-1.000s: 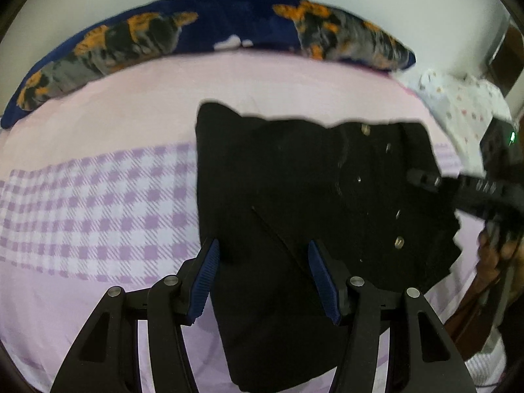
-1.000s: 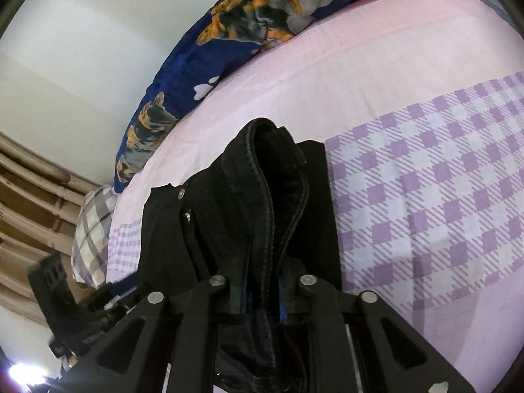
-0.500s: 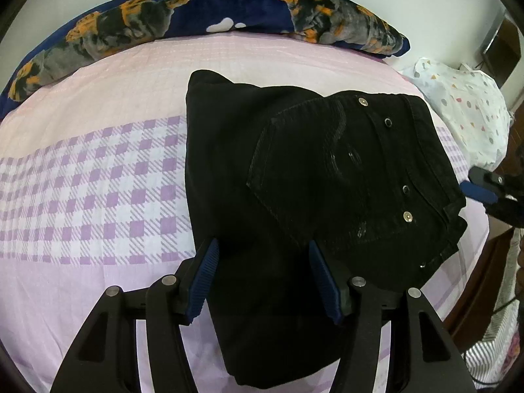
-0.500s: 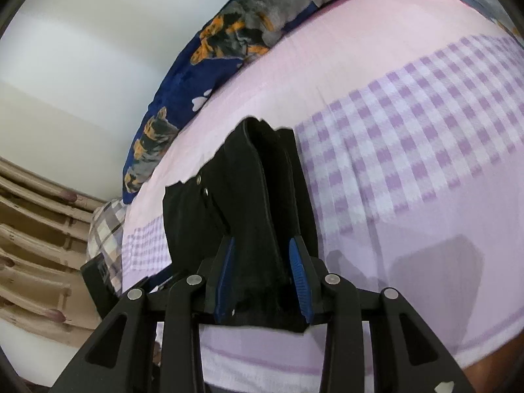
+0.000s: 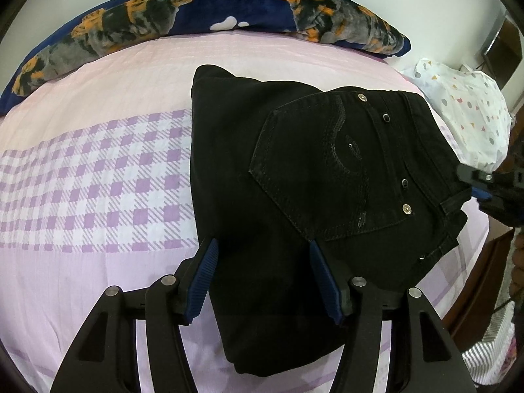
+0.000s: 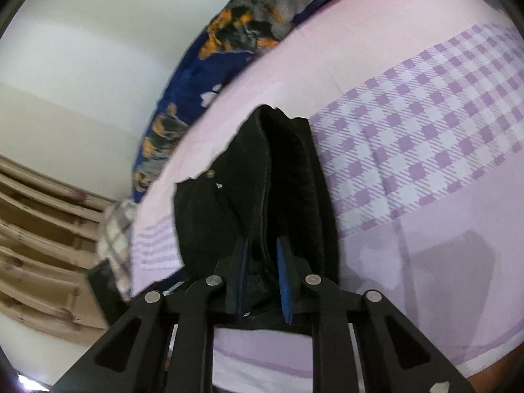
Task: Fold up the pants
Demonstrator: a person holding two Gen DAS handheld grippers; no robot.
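Note:
The black pants (image 5: 294,196) lie folded on the pink and purple checked bedsheet (image 5: 98,180), back pocket and waistband up, waist toward the right. My left gripper (image 5: 263,278) is open, its blue pads above the lower part of the pants, holding nothing. In the right wrist view the pants (image 6: 278,180) stretch away from my right gripper (image 6: 262,281), whose blue pads stand apart at the waist end with dark fabric between them. The right gripper also shows in the left wrist view (image 5: 481,183) at the waistband edge.
A dark blue blanket with orange and grey print (image 5: 196,19) lies along the far edge of the bed. A white spotted cloth (image 5: 468,111) sits at the right. A checked cloth (image 6: 114,229) and beige curtain (image 6: 42,245) are at the left of the right wrist view.
The right gripper let go of the waist end and its pads opened. The pants settled flat on the bed. The left gripper stayed open over them.

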